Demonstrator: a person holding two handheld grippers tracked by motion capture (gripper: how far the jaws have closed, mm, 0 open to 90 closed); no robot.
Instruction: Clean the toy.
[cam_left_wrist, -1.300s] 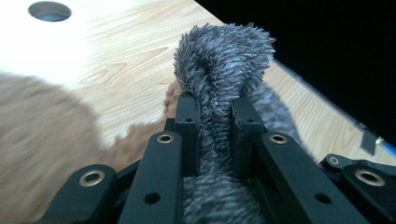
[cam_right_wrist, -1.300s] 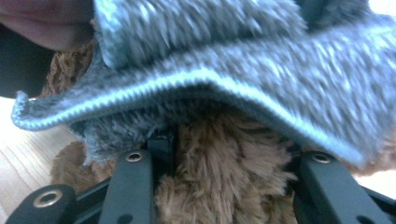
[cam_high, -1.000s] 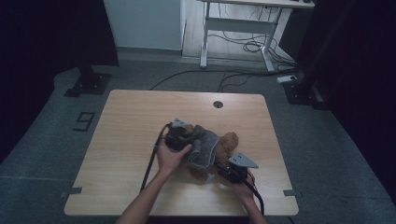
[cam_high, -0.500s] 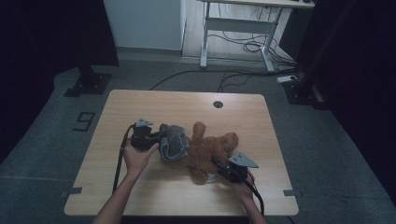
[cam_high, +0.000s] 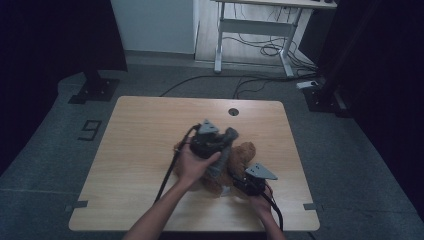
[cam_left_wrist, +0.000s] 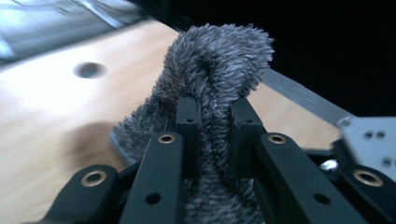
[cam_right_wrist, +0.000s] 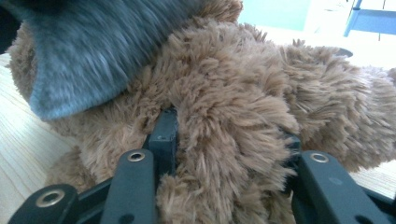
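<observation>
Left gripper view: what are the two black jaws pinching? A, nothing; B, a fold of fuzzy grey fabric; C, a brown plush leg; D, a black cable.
B: in the left gripper view the left gripper has its jaws closed on a bunched fold of fuzzy grey fabric, raised above the light wooden table.

Premises present as a lab or recording studio rather than a home. A plain wooden table (cam_high: 150, 150) with a cable grommet hole (cam_high: 233, 111) stands on grey carpet (cam_high: 60, 145). Black curtains (cam_high: 55, 35) enclose the area at 9 and 3 o'clock. Stand bases (cam_high: 95, 90) sit on the floor at 10 and 2 o'clock. At 12 o'clock, a white-framed desk (cam_high: 255, 30) stands over loose cables (cam_high: 260, 50). Tape marks (cam_high: 90, 130) are fixed to the carpet beside the table.
</observation>
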